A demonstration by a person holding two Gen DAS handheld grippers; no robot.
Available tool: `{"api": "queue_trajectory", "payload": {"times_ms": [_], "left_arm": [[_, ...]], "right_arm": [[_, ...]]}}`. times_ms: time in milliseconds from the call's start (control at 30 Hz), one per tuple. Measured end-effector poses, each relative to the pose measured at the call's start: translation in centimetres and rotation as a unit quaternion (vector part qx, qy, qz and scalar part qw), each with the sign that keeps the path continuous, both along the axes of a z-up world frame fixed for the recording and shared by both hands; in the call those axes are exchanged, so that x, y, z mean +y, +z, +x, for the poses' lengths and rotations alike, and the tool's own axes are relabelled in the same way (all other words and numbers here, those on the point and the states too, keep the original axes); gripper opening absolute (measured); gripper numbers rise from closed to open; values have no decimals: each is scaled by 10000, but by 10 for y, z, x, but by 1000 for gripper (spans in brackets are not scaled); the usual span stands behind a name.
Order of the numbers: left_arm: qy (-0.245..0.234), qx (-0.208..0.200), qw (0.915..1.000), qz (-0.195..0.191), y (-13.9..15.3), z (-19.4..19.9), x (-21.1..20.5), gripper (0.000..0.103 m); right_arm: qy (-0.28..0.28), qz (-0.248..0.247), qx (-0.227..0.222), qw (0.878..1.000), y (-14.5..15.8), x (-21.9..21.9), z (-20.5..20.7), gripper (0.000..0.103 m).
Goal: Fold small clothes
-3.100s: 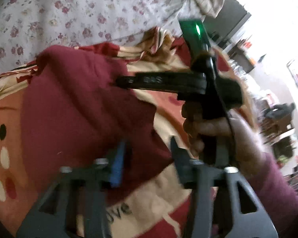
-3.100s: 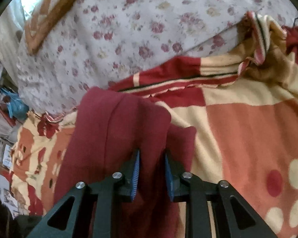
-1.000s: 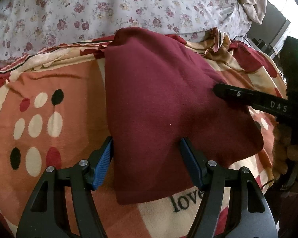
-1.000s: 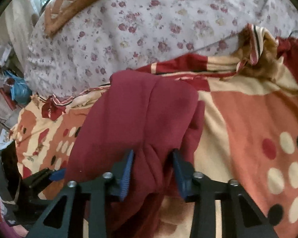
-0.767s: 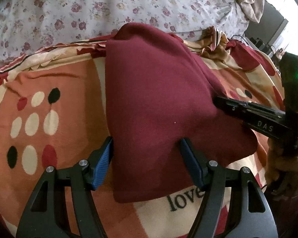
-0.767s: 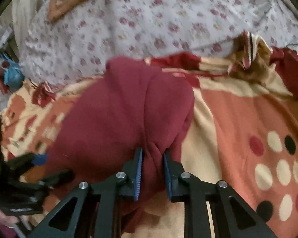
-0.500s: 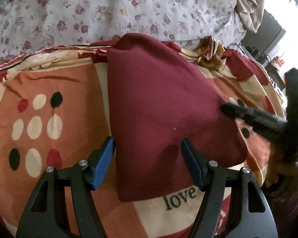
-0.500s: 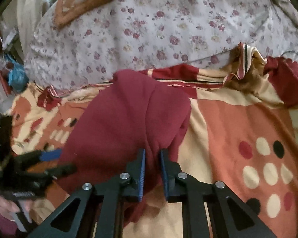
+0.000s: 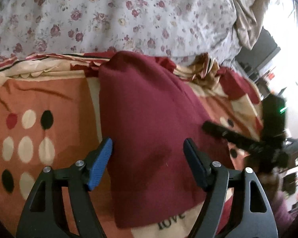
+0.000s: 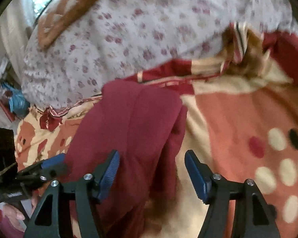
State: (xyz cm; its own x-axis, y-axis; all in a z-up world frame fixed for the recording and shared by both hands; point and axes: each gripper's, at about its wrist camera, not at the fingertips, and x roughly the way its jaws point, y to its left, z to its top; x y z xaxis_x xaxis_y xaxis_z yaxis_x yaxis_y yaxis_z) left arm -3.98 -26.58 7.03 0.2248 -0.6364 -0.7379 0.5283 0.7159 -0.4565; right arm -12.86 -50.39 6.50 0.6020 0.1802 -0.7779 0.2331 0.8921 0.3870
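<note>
A dark red garment (image 9: 147, 123) lies folded on a patterned orange, cream and red blanket (image 9: 41, 99). It also shows in the right wrist view (image 10: 129, 130), with a folded layer along its right edge. My left gripper (image 9: 148, 154) is open, its blue pads spread over the garment's near end, holding nothing. My right gripper (image 10: 152, 168) is open above the garment's near right edge, holding nothing. The right gripper shows blurred at the right of the left wrist view (image 9: 244, 140). The left gripper shows at the lower left of the right wrist view (image 10: 39, 168).
A white quilt with small red flowers (image 9: 113, 15) is heaped behind the blanket. A bunched blanket corner (image 10: 240, 45) sits at the far right. A brown and cream cushion (image 10: 67, 10) lies on the quilt. Room clutter shows past the bed's right side (image 9: 278, 45).
My right gripper was shut on the garment's edge half a second ago and is now open, the fabric released. My left gripper stays open and has pulled back slightly.
</note>
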Motion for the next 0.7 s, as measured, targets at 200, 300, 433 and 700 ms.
{"api": "queue_trajectory", "payload": {"times_ms": [200,300,433,700], "left_arm": [[-7,566,9982,-173,-34,31,-7,85],[-98,630,9979,-125,-43,30,-15,87],[-124,631,9977,-195,-32,29,-10,68],[-233,587,9980,-100,30,-24,41,58]], "right_arm": [[276,675,-140,9972,-25,-8,18,75],[401,753,-197,9962,-32,-2,27,66],[455,512,-340,9971,-15,8,27,44],[1098,764,-675,9887,53,52,3,40]]}}
